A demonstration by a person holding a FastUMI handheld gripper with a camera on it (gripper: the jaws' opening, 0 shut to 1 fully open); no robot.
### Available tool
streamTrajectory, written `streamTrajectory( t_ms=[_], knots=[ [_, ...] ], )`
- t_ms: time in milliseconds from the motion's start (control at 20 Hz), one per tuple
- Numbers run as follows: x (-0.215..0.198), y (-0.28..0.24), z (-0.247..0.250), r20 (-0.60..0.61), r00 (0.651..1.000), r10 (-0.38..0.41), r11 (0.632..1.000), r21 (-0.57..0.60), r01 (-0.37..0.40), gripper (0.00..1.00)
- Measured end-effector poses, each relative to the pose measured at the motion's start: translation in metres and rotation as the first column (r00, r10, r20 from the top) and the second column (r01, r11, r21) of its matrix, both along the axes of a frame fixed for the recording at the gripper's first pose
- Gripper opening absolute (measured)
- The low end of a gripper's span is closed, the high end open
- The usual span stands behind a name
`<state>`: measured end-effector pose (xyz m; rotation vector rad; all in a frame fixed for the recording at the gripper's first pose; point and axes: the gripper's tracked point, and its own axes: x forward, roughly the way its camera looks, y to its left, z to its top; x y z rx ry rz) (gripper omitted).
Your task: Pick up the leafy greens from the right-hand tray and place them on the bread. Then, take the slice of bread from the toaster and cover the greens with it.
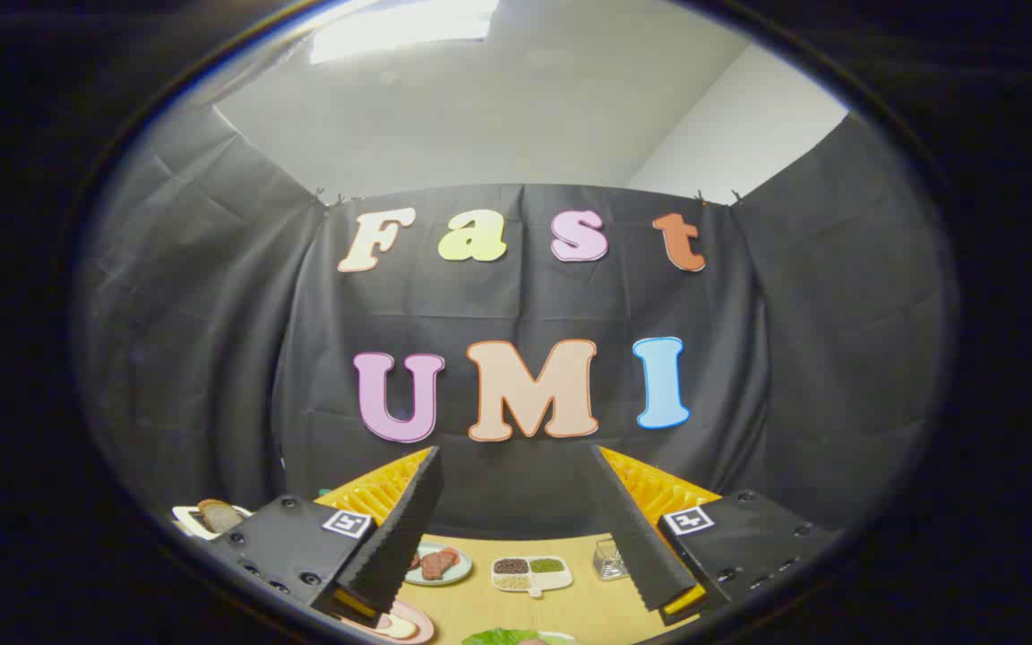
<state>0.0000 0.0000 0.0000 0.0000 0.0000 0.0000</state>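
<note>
Black cloth walls enclose the booth on three sides, and a pale wooden tabletop [534, 605] runs beneath them. The claw [520, 520] is spread wide, its two fingers well apart, raised above the tabletop and angled toward the back wall. Nothing sits between the fingers and neither finger touches any object.

Leafy greens [503, 637] lie at the near edge of the tabletop, below and between the fingers. They are cut off, so their long axis and heading cannot be determined. What they rest on cannot be told.

Beyond them, toward the far edge, stand three items in a row:
- a round plate [455, 573] carrying reddish-brown pieces, partly hidden by the left finger;
- a white divided dish [532, 574] with dark, green and pale fillings;
- a small clear container [608, 560], partly hidden by the right finger.

A brown bread slice [219, 514] sits upright in a white toaster [186, 520] at the far left, largely covered by the claw body. Another plate [408, 623] with a pale item lies under the left finger, mostly hidden.
</note>
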Motion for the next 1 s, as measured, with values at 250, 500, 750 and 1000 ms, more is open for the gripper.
streamTrajectory(
  t_ms=[250,500,750,1000],
  knots=[
    [0.004,-0.003,0.004,-0.003,0.999,0.038,0.999,0.011,-0.038,1.0],
    [0.007,-0.009,0.003,-0.007,0.999,0.049,0.999,0.018,-0.049,1.0],
    [0.007,-0.018,-0.004,-0.015,0.999,0.03,0.999,0.013,-0.03,1.0],
    [0.012,-0.027,-0.038,-0.115,0.992,0.053,0.998,-0.014,-0.054,1.0]
  ],
)
